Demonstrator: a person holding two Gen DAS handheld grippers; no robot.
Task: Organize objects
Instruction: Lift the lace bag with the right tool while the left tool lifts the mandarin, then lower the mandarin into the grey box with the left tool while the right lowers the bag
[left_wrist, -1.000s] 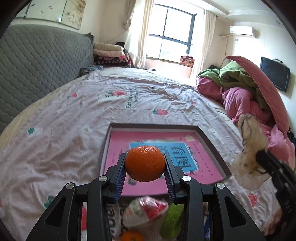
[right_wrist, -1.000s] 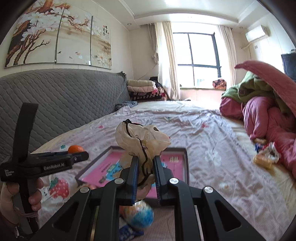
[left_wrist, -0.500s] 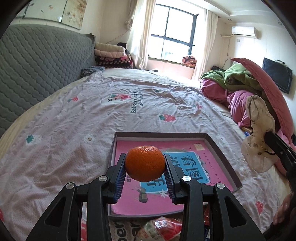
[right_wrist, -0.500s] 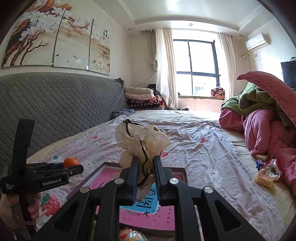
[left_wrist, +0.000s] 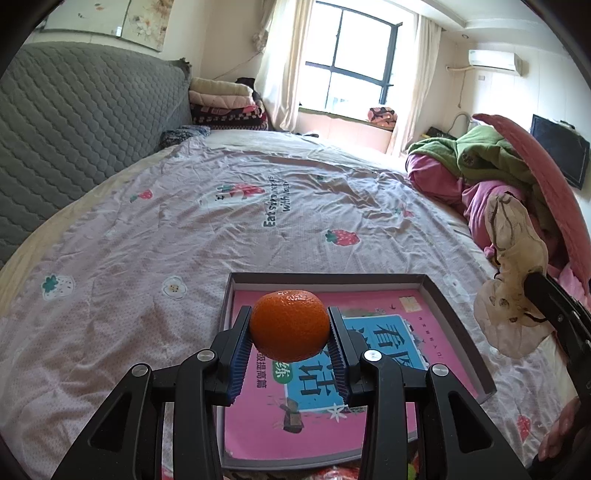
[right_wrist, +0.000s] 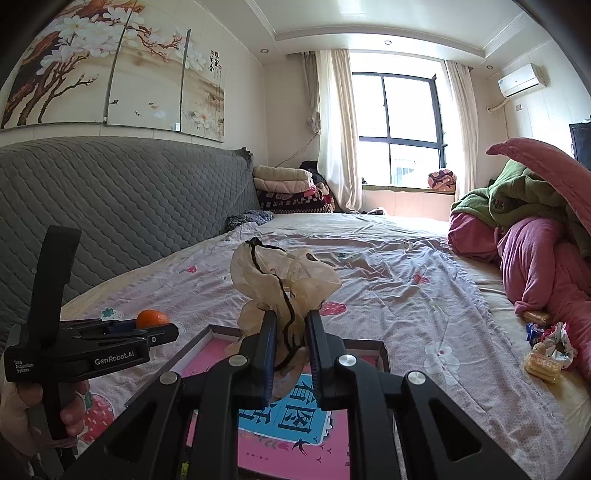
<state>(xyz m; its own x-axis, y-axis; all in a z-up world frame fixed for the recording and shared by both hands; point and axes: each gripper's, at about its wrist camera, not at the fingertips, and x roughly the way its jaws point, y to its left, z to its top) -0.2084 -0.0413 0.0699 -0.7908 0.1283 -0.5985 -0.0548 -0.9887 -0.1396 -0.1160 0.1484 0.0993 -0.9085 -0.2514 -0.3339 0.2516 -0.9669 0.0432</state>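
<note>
My left gripper (left_wrist: 290, 332) is shut on an orange mandarin (left_wrist: 289, 325) and holds it in the air over the near part of a shallow dark-rimmed tray (left_wrist: 454, 306) with a pink and blue book cover inside. In the right wrist view the mandarin (right_wrist: 151, 318) and the left gripper (right_wrist: 162, 332) show at the left. My right gripper (right_wrist: 290, 332) is shut on a crumpled beige cloth with a dark cord (right_wrist: 284, 280), held above the tray (right_wrist: 384, 354). The cloth also shows in the left wrist view (left_wrist: 513, 266), at the right of the tray.
The tray lies on a bed with a strawberry-print sheet (left_wrist: 221, 206). A grey quilted headboard (right_wrist: 110, 199) stands at the left. Pink and green bedding (right_wrist: 535, 221) is piled at the right. Snack packets (right_wrist: 543, 354) lie near it. Folded blankets (left_wrist: 225, 103) are stacked at the back.
Both grippers have risen and drawn back with their loads. The tray now shows whole and lower in view, and the loose packets under the left gripper have dropped almost out of sight.
</note>
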